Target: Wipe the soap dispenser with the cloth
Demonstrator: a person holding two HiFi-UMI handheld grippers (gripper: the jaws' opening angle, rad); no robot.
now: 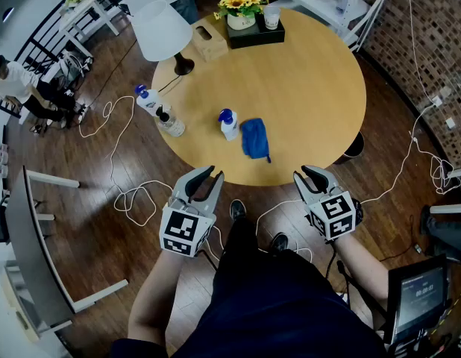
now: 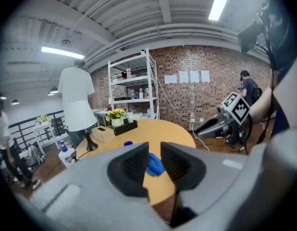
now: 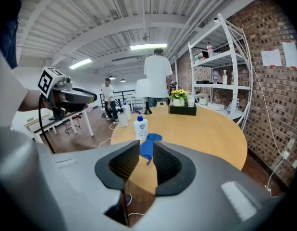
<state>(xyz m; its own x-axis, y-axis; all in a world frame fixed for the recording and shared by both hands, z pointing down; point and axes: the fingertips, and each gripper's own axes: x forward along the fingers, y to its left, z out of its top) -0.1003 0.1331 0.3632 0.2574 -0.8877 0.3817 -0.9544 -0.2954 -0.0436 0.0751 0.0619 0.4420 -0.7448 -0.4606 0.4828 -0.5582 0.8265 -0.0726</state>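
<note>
The left gripper (image 1: 213, 173) and right gripper (image 1: 303, 173) are clenched, empty. The soap dispenser (image 1: 228, 124), at 9 o'clock from the cloth (image 1: 254, 138), is mostly hidden in the left gripper view.

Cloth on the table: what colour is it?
The cloth is blue, clearest in the head view.

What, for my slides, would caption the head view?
Left claw and right claw, shut and empty, hover short of the table; cloth lies beside the dispenser.

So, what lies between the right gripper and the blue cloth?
Only bare table top lies between the right gripper and the blue cloth; the head view shows it.
</note>
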